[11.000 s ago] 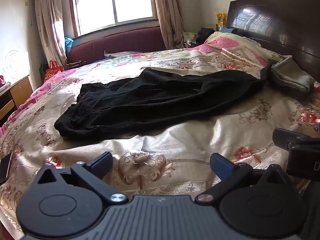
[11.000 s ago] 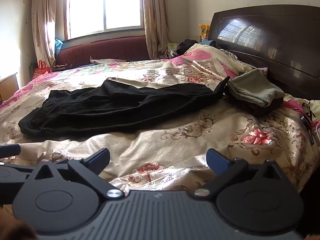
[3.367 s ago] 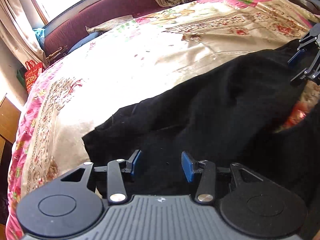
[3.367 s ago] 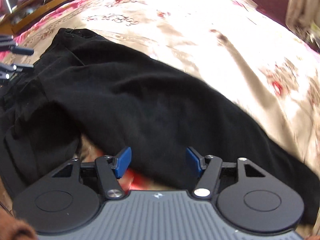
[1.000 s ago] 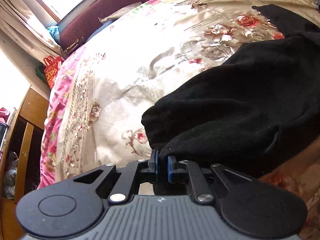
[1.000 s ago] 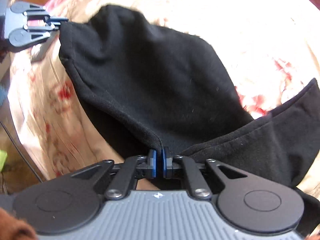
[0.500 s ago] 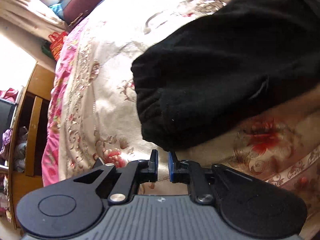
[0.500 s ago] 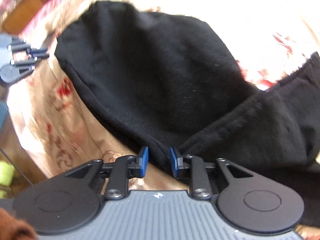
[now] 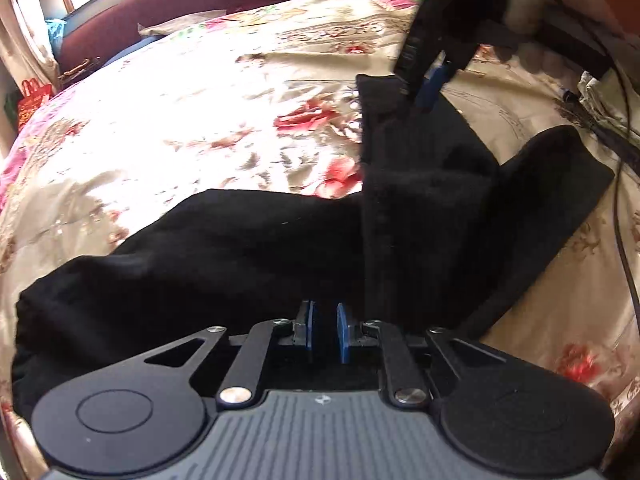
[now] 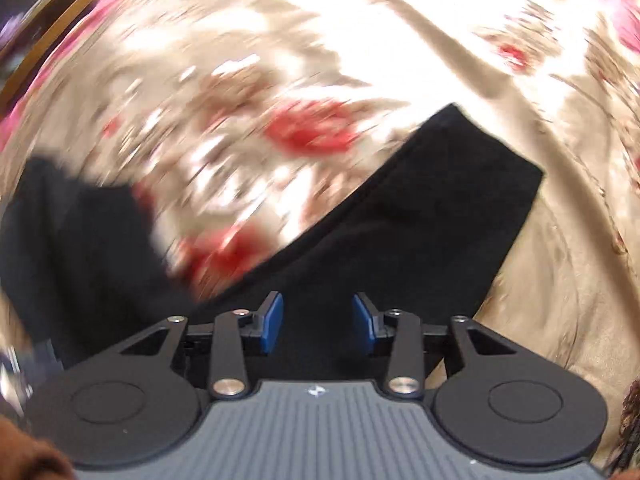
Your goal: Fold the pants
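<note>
Left wrist view looks down on the black pants [image 9: 248, 248] spread across the flowered bedspread [image 9: 192, 112], with 1 leg running away from the camera and another flap [image 9: 560, 184] splayed off to its right. The left gripper [image 9: 324, 330] hangs over the near part of the pants with its jaws at a narrow gap, just having been opening, and nothing is pinched between them. Farther up the same leg, the right gripper [image 9: 434, 80] sits at its far end; its own view shows the jaws [image 10: 318, 322] moderately apart over black cloth, also just opening and gripping nothing. Both seem to have let go so the cloth can settle. Beyond the pants the bedspread lies bare, leaving room for the next fold.
</note>
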{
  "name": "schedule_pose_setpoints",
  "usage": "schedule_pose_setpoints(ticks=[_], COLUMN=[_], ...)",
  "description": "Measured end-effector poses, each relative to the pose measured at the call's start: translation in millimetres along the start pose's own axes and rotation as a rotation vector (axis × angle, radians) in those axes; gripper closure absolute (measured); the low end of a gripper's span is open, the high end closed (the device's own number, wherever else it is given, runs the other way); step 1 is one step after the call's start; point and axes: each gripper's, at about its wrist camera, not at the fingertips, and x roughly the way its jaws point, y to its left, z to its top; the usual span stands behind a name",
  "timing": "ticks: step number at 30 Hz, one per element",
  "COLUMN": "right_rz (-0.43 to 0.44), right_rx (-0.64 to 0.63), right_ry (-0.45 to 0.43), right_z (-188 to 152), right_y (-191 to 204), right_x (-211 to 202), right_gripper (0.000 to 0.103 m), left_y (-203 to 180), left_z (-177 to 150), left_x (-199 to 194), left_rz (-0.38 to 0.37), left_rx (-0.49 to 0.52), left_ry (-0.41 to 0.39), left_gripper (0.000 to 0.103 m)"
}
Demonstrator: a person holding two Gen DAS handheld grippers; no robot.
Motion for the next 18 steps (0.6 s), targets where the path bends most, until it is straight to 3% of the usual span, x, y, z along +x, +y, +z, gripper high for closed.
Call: schedule_pose_setpoints(ticks=[3,7,11,15,18], right_rz=[0.001,-0.124,-0.212,-0.171,-0.075], right_rx=[0.175,0.291,0.278,0.272,0.333], right_ry=[-0.036,-0.029,-0.045,-0.035,-0.064], right_z=[29,52,55,48,42], right_y=[-20,-27,-26,-45,-64], right_x=[21,62,84,73,52], right_gripper=[0.059,0.058,0.062,0.095,0.1], left_y=[-13,-33,-38,-34,-28], left_z=[5,9,8,13,17], left_x=[26,35,38,45,46], left_rz=[-0.038,-0.041,-0.038,-0.045,-0.066], left_rx=[-0.004,0.06,0.122,0.091,0.046], left_ry=[0.026,0.044,0.046,0.055,0.057], left_gripper=[0.07,0.07,0.07,0.072,0.079])
